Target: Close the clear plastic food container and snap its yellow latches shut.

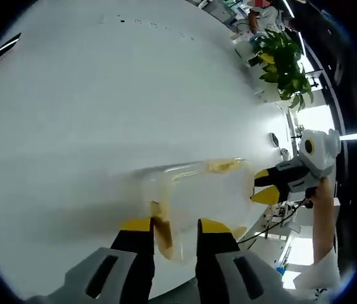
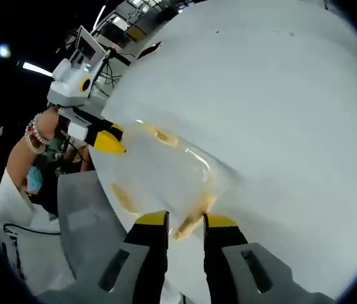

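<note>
Left gripper view: both jaws' pairs clamped on container latches.

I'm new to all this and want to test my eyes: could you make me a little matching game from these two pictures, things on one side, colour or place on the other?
Things:
1. clear container
2. potted plant
3. left gripper
4. table

Descriptions:
A. green leaves, at the table's far edge
B. white, broad and bare
C. see-through, with yellow latches
D. yellow-tipped, one tip on each side of a latch at the container's end

Pairs: 1-C, 2-A, 3-D, 4-B
</note>
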`<state>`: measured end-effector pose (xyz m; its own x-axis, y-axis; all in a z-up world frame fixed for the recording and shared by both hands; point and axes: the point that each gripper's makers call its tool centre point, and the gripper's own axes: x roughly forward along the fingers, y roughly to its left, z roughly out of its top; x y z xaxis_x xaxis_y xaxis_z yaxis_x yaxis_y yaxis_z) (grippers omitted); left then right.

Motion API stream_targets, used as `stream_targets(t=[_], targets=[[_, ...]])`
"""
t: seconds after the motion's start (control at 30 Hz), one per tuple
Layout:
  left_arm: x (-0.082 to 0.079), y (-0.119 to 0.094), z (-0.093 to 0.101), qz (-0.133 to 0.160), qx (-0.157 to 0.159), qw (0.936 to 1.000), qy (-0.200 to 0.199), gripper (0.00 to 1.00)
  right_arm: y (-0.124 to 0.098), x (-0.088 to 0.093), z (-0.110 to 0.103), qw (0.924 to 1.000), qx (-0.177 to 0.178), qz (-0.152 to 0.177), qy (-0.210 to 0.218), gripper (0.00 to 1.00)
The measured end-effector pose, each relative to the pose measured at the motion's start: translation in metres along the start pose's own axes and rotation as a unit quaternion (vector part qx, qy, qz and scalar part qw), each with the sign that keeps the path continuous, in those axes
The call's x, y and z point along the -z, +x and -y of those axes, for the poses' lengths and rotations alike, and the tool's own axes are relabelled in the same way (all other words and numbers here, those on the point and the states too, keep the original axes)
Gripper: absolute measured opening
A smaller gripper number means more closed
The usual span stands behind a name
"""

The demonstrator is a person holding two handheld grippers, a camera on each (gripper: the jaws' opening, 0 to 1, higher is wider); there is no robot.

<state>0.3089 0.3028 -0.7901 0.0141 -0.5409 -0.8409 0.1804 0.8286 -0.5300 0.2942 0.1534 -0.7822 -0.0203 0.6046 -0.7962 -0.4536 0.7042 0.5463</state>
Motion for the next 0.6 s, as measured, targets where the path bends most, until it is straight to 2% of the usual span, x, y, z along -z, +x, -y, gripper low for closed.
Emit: stream_targets(t=[0.37, 0.43, 0.47, 0.57, 0.6], targets=[[0.002, -0.001, -0.001, 0.006, 0.010, 0.9997, -0.021, 0.15, -0.003, 0.011, 0.001, 1.0000, 0.001, -0.002, -0.002, 0.17], [0.002, -0.001, 0.000, 0.005, 0.010, 0.9996, -0.026, 0.13, -0.002, 0.012, -0.001, 1.0000, -0.003, 0.000, 0.000, 0.18], [0.009, -0.002, 0.003, -0.007, 0.016, 0.9988, -0.046, 0.13, -0.002, 0.012, -0.002, 1.0000, -0.008, 0.002, 0.001, 0.18], [0.008, -0.004, 0.002, 0.004, 0.017, 0.9995, -0.026, 0.14, -0.003, 0.016, -0.003, 0.9999, -0.011, 0.007, 0.008, 0.18], [0.009, -0.004, 0.001, 0.005, 0.018, 0.9993, -0.031, 0.14, -0.002, 0.016, -0.004, 0.9998, -0.012, 0.008, 0.010, 0.19]])
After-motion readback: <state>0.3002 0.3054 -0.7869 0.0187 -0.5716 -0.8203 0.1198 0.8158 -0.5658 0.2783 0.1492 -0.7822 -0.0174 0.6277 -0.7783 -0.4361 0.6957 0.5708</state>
